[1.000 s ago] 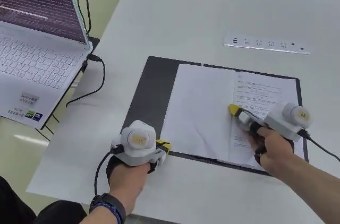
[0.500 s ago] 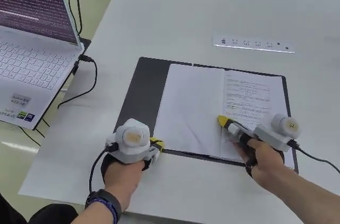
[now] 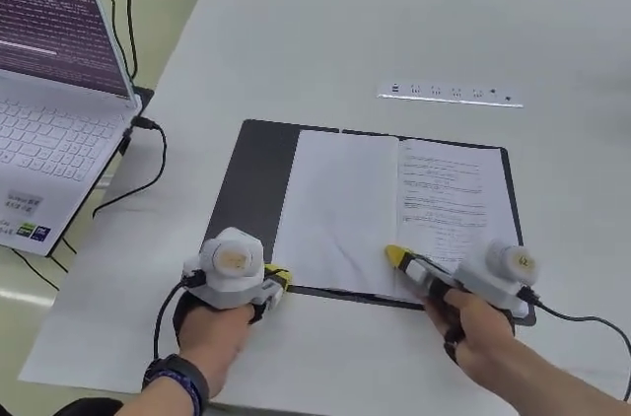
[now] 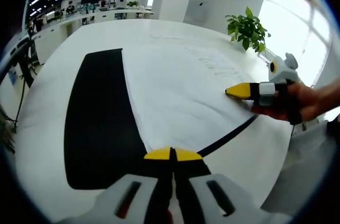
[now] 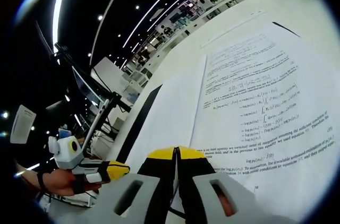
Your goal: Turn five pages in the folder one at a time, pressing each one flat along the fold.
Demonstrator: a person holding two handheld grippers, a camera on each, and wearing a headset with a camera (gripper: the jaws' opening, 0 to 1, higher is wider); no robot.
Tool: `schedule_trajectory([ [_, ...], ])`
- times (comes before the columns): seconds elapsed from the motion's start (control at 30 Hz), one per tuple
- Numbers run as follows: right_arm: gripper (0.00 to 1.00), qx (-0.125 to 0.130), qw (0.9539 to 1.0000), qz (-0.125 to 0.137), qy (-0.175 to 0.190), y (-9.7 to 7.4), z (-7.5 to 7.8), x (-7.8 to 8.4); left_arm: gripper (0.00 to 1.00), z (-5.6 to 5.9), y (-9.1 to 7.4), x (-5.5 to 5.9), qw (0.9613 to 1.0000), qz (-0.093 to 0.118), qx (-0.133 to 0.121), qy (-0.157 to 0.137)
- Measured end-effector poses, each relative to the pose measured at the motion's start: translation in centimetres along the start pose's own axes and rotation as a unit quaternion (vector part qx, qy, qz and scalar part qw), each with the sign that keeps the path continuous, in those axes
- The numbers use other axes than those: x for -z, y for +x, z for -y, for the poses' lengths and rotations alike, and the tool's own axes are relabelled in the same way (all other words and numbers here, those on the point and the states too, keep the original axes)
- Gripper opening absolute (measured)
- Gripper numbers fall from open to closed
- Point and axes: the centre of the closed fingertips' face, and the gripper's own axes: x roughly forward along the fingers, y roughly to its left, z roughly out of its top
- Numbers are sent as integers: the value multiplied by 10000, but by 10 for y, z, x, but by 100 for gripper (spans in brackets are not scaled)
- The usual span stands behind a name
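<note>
I am resting my right gripper (image 3: 394,256), clenched empty, on the fold (image 3: 397,201) at six o'clock of the open folder (image 3: 258,179) on the table (image 3: 325,32), left gripper (image 3: 278,280) clenched empty at seven, judging the thin, floppy printed page (image 3: 452,194) best pinched at its three-o'clock edge.

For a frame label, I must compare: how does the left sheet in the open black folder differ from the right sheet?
The left white paper sheet is blank; the right white paper sheet carries printed lines. The left sheet has bare black folder cover beside it; the right sheet almost reaches the cover's edge. Both lie open, facing up.
</note>
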Motion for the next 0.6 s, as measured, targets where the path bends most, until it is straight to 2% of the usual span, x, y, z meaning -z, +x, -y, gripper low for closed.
schedule_trajectory([
  [0.3,0,-141,9996,-190,-156,-12,-6,16,0,1,0,0,10000,-35,3,-38],
  [0.43,0,-205,9987,-316,-337,-17,-10,23,0,0,1,0,10000,-54,-4,-4],
  [0.6,0,-213,9985,-376,-341,-23,-12,29,0,1,0,0,10000,-52,-32,-31],
])
